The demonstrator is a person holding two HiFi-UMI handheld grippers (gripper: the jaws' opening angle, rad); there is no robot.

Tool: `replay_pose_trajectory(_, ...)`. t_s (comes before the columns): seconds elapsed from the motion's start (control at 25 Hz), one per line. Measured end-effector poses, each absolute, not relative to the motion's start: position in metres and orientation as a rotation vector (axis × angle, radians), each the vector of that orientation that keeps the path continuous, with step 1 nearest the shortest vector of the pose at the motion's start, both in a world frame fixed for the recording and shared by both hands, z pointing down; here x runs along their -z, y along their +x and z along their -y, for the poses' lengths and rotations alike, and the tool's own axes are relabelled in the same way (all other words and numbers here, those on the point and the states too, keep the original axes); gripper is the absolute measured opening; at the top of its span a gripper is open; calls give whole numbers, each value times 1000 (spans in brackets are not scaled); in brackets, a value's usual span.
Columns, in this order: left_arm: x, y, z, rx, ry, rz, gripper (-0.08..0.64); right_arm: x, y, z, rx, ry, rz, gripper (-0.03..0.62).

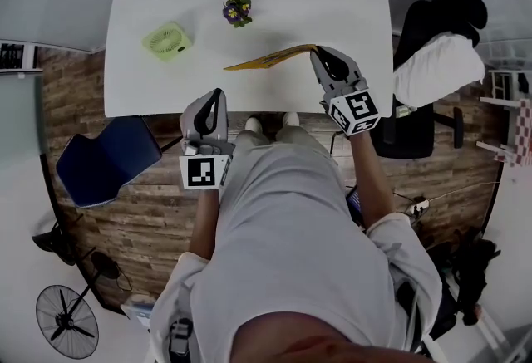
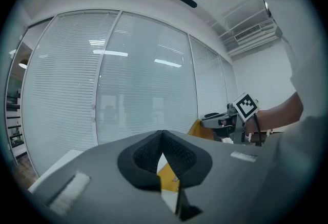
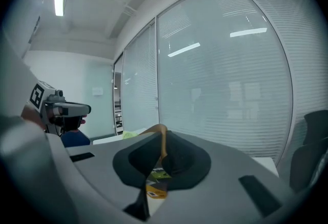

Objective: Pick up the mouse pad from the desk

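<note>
- White desk (image 1: 332, 12) seen from above. 2 small items noted on it: a green fan (image 1: 167, 41) toward the left, and a pot of purple flowers (image 1: 237, 8) near the back middle, well apart from each other.
- Right gripper (image 1: 320, 54) is held over the right part of the desk. Its jaws are narrowed down onto the yellow mouse pad (image 1: 270, 60), gripped by 1 edge.
- In the right gripper view the thin edge of the mouse pad (image 3: 156, 129) is seen pinched between the dark pads of the right gripper (image 3: 163, 148), curling over above them.
- From the clamped edge the pad is carried out to the left, toward the desk's middle. A shadow is cast on the white top just behind it. Whether its far end touches the desk cannot be told.
- Left gripper (image 1: 218, 95) is held at the desk's front edge, well apart from the pad. In its own view the jaws of the left gripper (image 2: 163, 138) are seen brought together at the tips, with nothing pinched.
- From that view the mouse pad (image 2: 197, 128) is visible beyond, at the other gripper.
- Blue chair (image 1: 112, 158) noted left of the desk; black chair (image 1: 416, 133) on the right, with a white cloth (image 1: 439, 69) over it.
</note>
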State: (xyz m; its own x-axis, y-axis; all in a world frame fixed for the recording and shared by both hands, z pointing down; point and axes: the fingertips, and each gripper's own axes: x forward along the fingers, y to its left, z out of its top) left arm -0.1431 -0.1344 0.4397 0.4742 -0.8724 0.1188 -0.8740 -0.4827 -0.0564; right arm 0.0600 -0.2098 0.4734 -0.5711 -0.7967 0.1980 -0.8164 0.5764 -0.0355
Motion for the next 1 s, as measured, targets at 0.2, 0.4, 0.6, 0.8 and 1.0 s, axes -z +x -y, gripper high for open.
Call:
replay_pose_trajectory(0.2,-403,-134,141,-84,2725,1600,-9,-425,64,206,-89,1451,2648,29)
replay_pose_trajectory(0.4,-381,-130,142,-55,2766,1582,-9,-380,67,200,-29,1532,2662,28)
replay_pose_trajectory(0.6,-364,-124,142,-5,2827,1558,-10,-339,65,194,15,1580,2677,28)
replay_pose_trajectory(0.8,-355,-120,144,14,2827,1566,-10,-308,67,186,58,1629,2677,29)
replay_pose_trajectory(1.0,-342,-118,150,47,2834,1588,-10,-285,67,173,161,1713,2646,28)
